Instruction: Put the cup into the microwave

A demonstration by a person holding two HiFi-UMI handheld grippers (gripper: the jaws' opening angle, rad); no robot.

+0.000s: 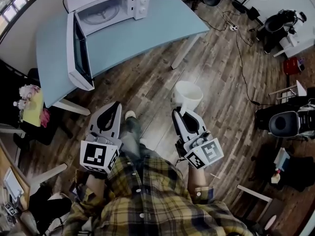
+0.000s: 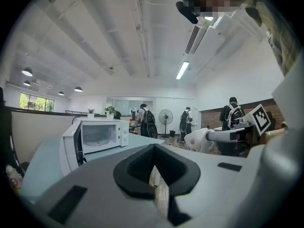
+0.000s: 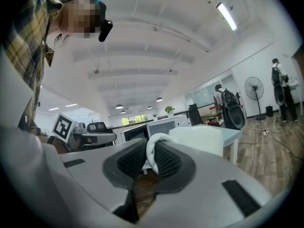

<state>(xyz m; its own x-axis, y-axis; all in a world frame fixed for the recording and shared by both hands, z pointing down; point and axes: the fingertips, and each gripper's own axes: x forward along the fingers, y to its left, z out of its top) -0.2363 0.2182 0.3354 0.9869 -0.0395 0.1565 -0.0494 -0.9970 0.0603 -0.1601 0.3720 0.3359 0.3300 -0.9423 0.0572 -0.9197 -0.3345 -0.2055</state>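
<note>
Nothing here can actually be read. The only printed marks are the black-and-white square patterns on one marker cube (image 1: 100,155) and on the other marker cube (image 1: 205,153), and those are blocks, not letters or digits. The microwave (image 1: 110,4) has a control panel (image 1: 141,3) with knobs, but any print round them is too small to make out.
</note>
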